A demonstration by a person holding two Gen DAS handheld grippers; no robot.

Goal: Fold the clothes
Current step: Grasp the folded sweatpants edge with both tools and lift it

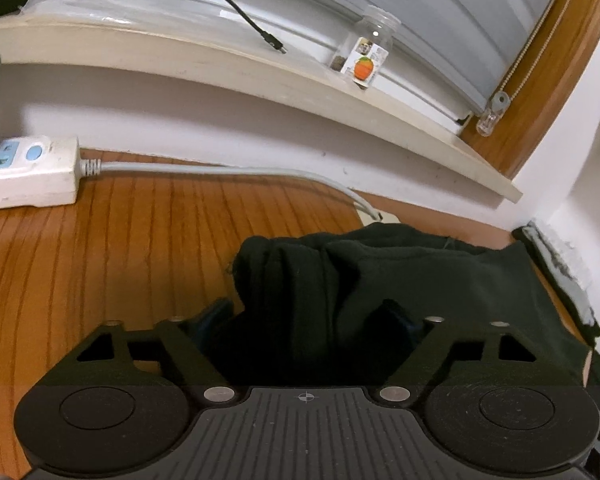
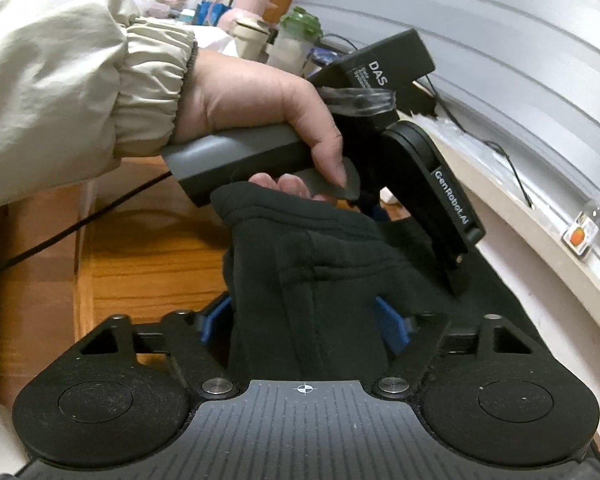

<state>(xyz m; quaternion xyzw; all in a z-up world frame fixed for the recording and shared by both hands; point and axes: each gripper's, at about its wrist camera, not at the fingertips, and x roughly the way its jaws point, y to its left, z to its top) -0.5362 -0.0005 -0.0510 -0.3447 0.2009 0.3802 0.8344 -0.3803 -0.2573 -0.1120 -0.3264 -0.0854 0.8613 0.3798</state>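
Black, thick sweatshirt cloth point(image 1: 380, 280) looks soft and floppy. Left hand-held gripper point(image 1: 306, 316) and right hand-held gripper point(image 2: 304, 316) both stand wide around bunched cloth, low in each frame. Pinch the ribbed edge point(image 2: 236, 208).

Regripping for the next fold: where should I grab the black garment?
Take the thick ribbed hem of the black garment, coming from the bare table side. It stands up as a firm bunched ridge; the flat spread by the wall offers the fingers nothing.

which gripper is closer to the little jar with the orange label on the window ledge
Left. The left gripper faces the jar above it on the ledge; the right gripper sees it far off to its right.
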